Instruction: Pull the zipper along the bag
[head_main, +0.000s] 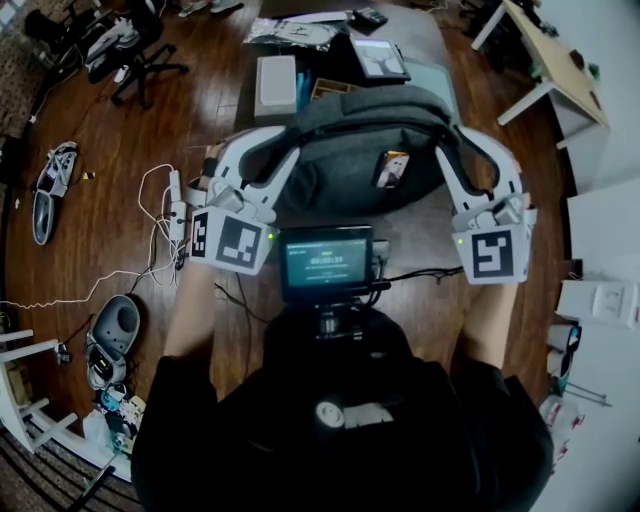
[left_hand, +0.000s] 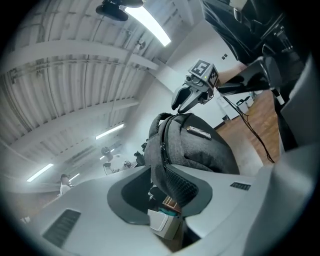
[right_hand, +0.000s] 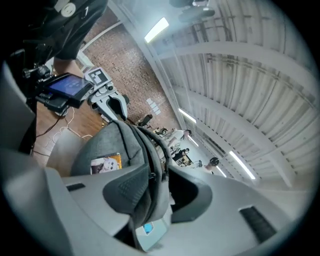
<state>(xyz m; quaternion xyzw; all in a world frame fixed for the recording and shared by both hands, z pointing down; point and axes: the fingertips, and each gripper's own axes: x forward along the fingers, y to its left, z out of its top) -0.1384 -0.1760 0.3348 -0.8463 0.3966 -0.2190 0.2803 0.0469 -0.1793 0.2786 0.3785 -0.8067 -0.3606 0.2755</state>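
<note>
Head view: the grey bag (head_main: 350, 150) lies crosswise on the table (head_main: 420, 240) at upper centre, a small picture card (head_main: 392, 168) on its near face. The left gripper (head_main: 272, 148) arcs in at the bag's left end, the right gripper (head_main: 458, 145) at its right end. A lit screen (head_main: 325, 260) sits mid-frame, just below the bag.

Left gripper view: the jaws are spread, and the bag's end drops down between them. The cloth leans on the right-hand pad, with a dark gap beside the left-hand one, so there is no pinch. The zipper (left_hand: 161, 142) runs up the bag's edge at centre frame.

Right gripper view: these jaws stand apart as well. The bag's other end hangs between them, resting against the left-hand pad, with open space before the right-hand pad. The card shows at lower left.
</note>
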